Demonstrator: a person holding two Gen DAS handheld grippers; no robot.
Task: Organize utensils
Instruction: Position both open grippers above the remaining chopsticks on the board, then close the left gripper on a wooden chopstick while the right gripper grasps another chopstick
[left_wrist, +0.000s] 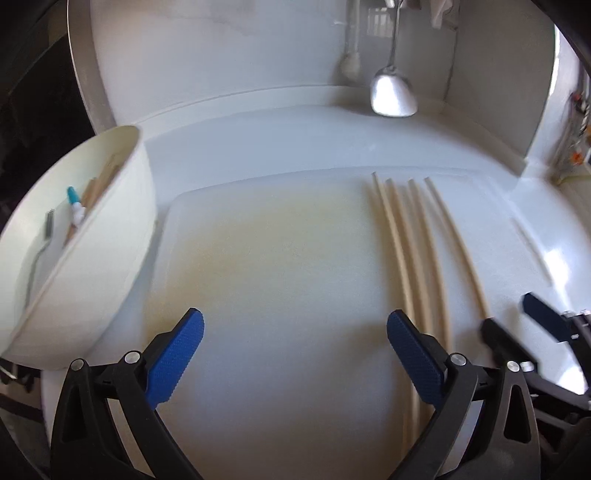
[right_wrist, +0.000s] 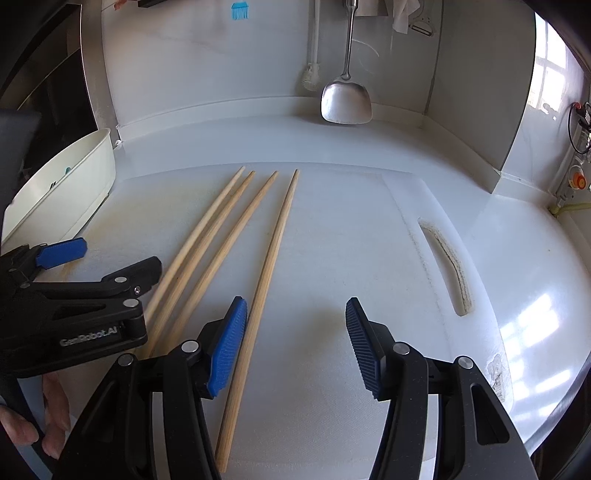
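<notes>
Chopsticks (right_wrist: 236, 251) beside left gripper (right_wrist: 110, 254) marked "GenRobot.AI".

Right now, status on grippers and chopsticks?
Both hand-held grippers, left and right, open, empty. Four chopsticks loose on cutting board. Utensil bin left. Nothing blocking.

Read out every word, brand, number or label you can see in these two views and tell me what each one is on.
"GenRobot.AI": raised lettering on the black body of the left gripper, seen in the right wrist view.
Torn sticker on the near right corner of the cutting board: print too small to read.
Nothing readable on the chopsticks, the white tub or the hanging spatula.
</notes>
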